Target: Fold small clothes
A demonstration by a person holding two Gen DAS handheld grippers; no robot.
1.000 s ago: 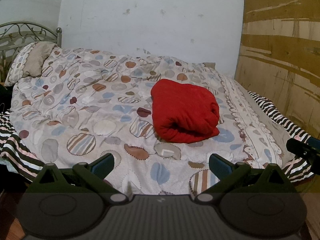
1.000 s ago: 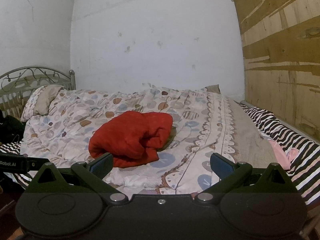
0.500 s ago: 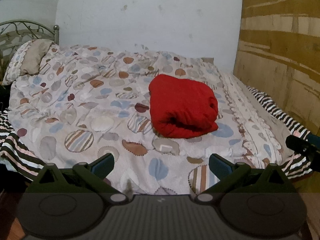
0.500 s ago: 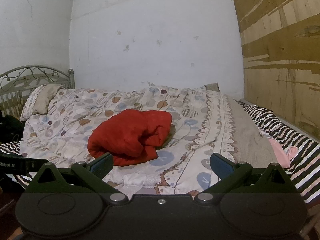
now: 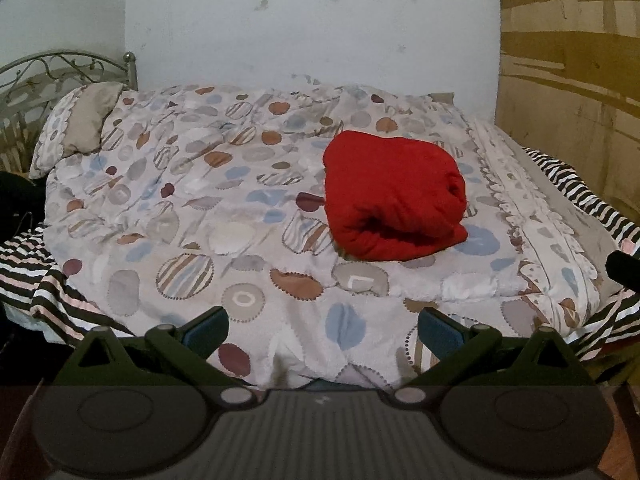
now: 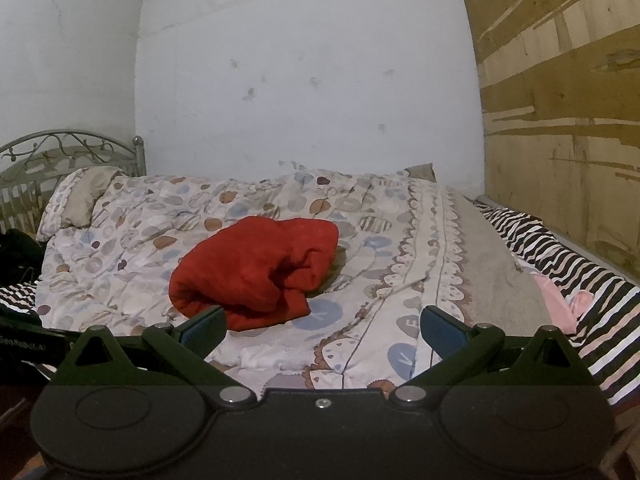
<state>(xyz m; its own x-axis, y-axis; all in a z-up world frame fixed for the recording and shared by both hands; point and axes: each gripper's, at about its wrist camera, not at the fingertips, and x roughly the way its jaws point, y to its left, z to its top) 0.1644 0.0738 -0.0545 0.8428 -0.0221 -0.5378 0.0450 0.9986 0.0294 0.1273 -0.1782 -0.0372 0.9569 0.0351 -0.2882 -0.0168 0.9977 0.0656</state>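
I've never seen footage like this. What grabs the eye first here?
A bright red garment, bundled into a rough fold, lies on a quilt patterned with blue, brown and striped ovals. At the bottom of each view a dark gripper spreads open and empty, left and right, short of the bed.

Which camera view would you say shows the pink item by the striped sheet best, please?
The right wrist view: the pink item lies in plain sight on the striped sheet at the bed's right edge. The left wrist view shows at most a pink sliver at its right border, too little to identify.
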